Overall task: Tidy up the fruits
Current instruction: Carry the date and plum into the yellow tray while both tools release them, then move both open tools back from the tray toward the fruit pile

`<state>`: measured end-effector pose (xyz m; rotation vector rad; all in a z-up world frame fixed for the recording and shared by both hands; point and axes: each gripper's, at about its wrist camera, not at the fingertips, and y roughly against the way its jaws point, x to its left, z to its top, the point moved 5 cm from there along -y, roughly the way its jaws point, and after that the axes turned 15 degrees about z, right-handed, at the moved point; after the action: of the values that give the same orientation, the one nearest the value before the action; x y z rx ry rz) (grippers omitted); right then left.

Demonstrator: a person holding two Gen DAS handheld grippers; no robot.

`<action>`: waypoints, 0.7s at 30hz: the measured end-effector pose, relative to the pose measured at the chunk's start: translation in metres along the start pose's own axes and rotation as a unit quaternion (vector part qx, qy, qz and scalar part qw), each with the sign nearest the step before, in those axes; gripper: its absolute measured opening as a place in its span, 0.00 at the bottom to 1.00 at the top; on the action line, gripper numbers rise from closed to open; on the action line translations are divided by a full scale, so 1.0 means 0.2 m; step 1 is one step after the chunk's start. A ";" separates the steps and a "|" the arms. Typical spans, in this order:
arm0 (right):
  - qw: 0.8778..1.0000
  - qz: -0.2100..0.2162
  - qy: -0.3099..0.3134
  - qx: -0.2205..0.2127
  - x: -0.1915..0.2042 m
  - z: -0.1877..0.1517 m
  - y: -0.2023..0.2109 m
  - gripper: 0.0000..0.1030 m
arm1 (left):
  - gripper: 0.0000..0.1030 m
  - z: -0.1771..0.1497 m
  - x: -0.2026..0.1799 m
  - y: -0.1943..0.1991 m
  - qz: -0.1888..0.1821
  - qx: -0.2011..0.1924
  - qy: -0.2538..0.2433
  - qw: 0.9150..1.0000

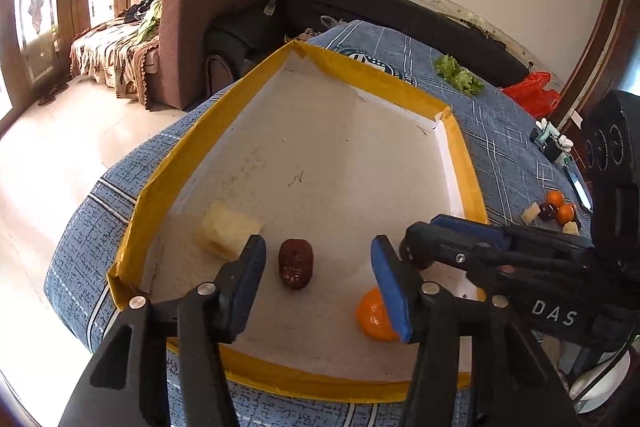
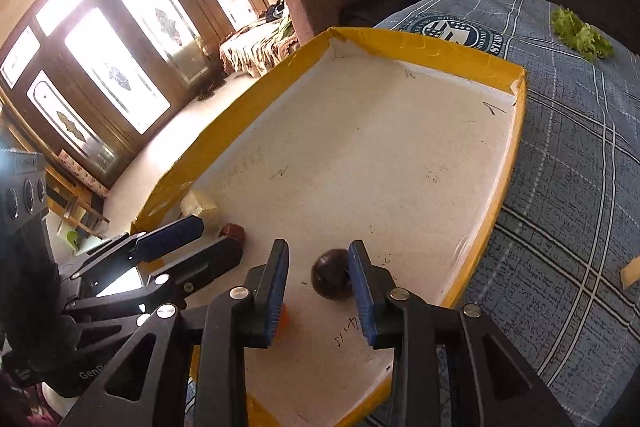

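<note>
A shallow tray [image 1: 380,83] [image 2: 440,51] with a yellow rim and a white floor lies on the blue checked cloth. On its floor are a pale yellow block [image 1: 228,231] [image 2: 200,205], a wrinkled dark red fruit [image 1: 296,263] [image 2: 232,231], an orange [image 1: 372,319] [image 2: 283,319] and a round dark fruit [image 2: 330,277] [image 1: 414,257]. My left gripper [image 1: 318,267] [image 2: 220,237] is open, the dark red fruit lying between its fingers untouched. My right gripper [image 2: 318,289] [image 1: 416,247] is open around the round dark fruit, which rests against the right pad with a gap at the left pad.
On the cloth right of the tray lie green lettuce [image 1: 460,73] [image 2: 580,33] and a small cluster of oranges, dark fruit and pale pieces [image 1: 556,211]. A red bag [image 1: 532,93] sits at the far edge. A sofa [image 1: 208,11] stands beyond.
</note>
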<state>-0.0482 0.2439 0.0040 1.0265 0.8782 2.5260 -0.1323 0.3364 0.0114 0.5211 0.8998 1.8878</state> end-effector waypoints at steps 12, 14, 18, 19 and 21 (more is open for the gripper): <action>0.993 -0.020 -0.030 -0.114 -0.07 -0.13 0.56 0.57 | 0.56 0.04 -0.21 0.31 -0.055 -0.046 0.011 0.997; 0.990 -0.027 -0.033 -0.135 -0.08 -0.18 0.68 0.58 | 0.56 0.03 -0.28 0.38 -0.071 -0.053 0.009 0.996; 0.983 -0.045 -0.040 -0.174 -0.14 -0.30 0.97 0.62 | 0.57 0.00 -0.47 0.56 -0.113 -0.060 -0.003 0.992; 0.981 -0.052 -0.042 -0.182 -0.17 -0.33 1.04 0.64 | 0.57 0.00 -0.51 0.60 -0.117 -0.065 -0.010 0.991; 0.977 -0.074 -0.043 -0.197 -0.21 -0.39 1.20 0.65 | 0.58 -0.01 -0.56 0.69 -0.125 -0.075 -0.020 0.989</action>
<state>-0.0792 0.0056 0.0887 0.8962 0.3881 2.3764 -0.1608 0.1965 0.1192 0.3376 0.7515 1.6952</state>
